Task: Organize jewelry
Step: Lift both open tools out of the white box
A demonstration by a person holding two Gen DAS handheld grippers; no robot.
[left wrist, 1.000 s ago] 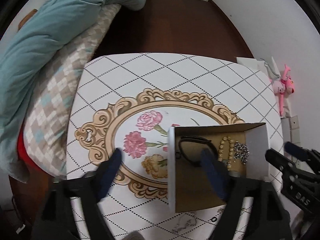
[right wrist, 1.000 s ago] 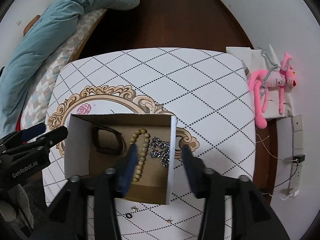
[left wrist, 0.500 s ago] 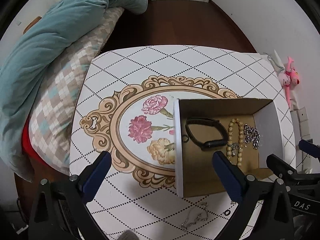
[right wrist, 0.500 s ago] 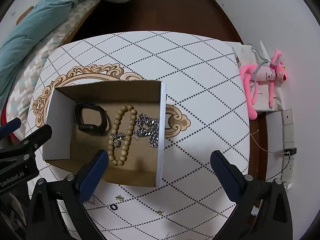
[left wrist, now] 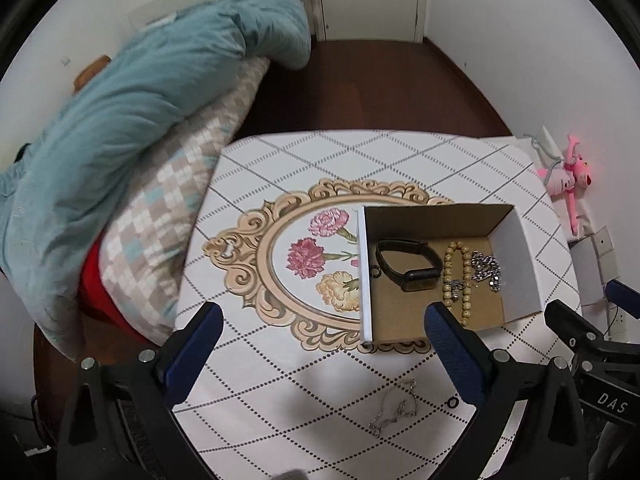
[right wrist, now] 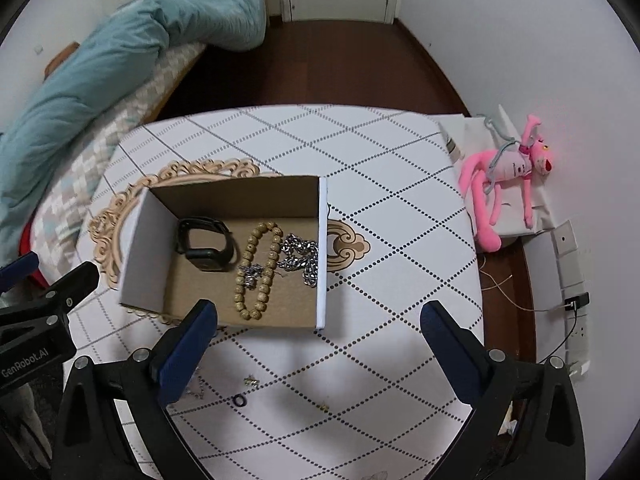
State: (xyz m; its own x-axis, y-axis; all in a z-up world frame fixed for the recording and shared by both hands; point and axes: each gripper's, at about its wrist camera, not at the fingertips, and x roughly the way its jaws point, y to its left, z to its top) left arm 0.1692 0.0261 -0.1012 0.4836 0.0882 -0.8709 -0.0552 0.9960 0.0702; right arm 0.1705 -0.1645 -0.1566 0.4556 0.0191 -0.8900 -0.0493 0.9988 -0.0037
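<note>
Both grippers, left [left wrist: 320,344] and right [right wrist: 318,334], gape wide, holding nothing, above bare table [right wrist: 384,184] beside the box [right wrist: 323,256] (watch [right wrist: 206,244], beads [right wrist: 258,270], chain [right wrist: 302,258] inside); a loose chain [left wrist: 394,408] lies near the table's near edge.

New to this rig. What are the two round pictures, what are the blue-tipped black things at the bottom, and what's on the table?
No robot arm here: a person holds one two-finger claw in each hand, and each claw carries a fisheye camera looking forward along its fingers. One picture is the left wrist view, the other the right wrist view.

The blue-tipped parts are the fingers. The left claw and right claw are both open and hold nothing.

On the patterned table stands an open cardboard box containing a black watch band, a wooden bead bracelet and a silver chain. Outside it, near the claws, lie a thin chain, a small black ring and tiny gold-coloured bits. A pink plush toy lies beside the table.
</note>
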